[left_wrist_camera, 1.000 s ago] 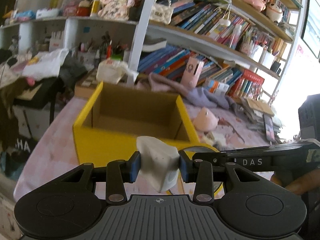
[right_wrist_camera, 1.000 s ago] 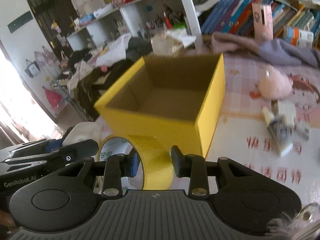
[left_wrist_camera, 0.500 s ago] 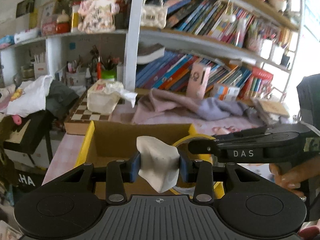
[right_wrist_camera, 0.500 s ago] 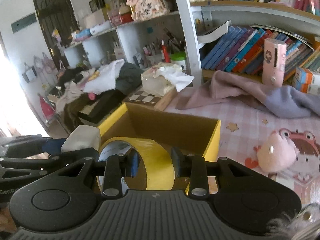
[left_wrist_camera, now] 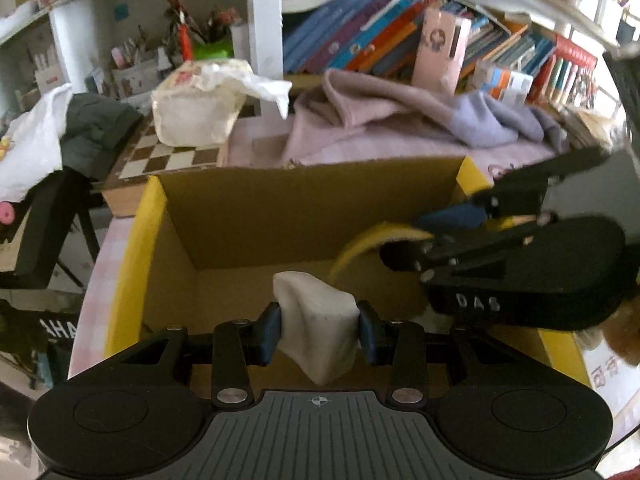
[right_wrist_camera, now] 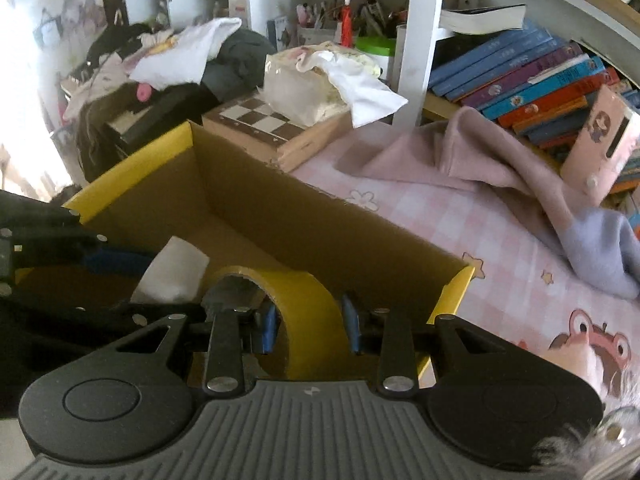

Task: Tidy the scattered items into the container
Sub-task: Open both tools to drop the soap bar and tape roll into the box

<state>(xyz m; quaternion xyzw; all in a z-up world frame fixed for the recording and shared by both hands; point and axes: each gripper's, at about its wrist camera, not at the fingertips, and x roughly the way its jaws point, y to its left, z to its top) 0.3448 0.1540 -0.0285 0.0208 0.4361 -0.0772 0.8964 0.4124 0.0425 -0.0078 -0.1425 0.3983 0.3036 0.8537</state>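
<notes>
A yellow cardboard box (left_wrist_camera: 132,248) with a brown inside stands open on the pink checked table; it also shows in the right wrist view (right_wrist_camera: 456,292). My left gripper (left_wrist_camera: 319,332) is shut on a white squashy lump (left_wrist_camera: 316,320) and holds it over the box's opening. My right gripper (right_wrist_camera: 307,326) is shut on a roll of yellow tape (right_wrist_camera: 304,320), also over the box, beside the left one. The tape (left_wrist_camera: 372,240) and right gripper show at the right of the left wrist view. The white lump (right_wrist_camera: 172,274) shows in the right wrist view.
A chessboard case (right_wrist_camera: 264,124) with a tissue pack (right_wrist_camera: 304,84) on it stands behind the box. A pink and lilac cloth (right_wrist_camera: 500,184) lies to the back right. Bookshelves (right_wrist_camera: 532,80) line the back. Piled clothes (right_wrist_camera: 180,52) sit at the left.
Both grippers have moved forward and tipped down from in front of the box's near wall to above its opening, each still holding its item.
</notes>
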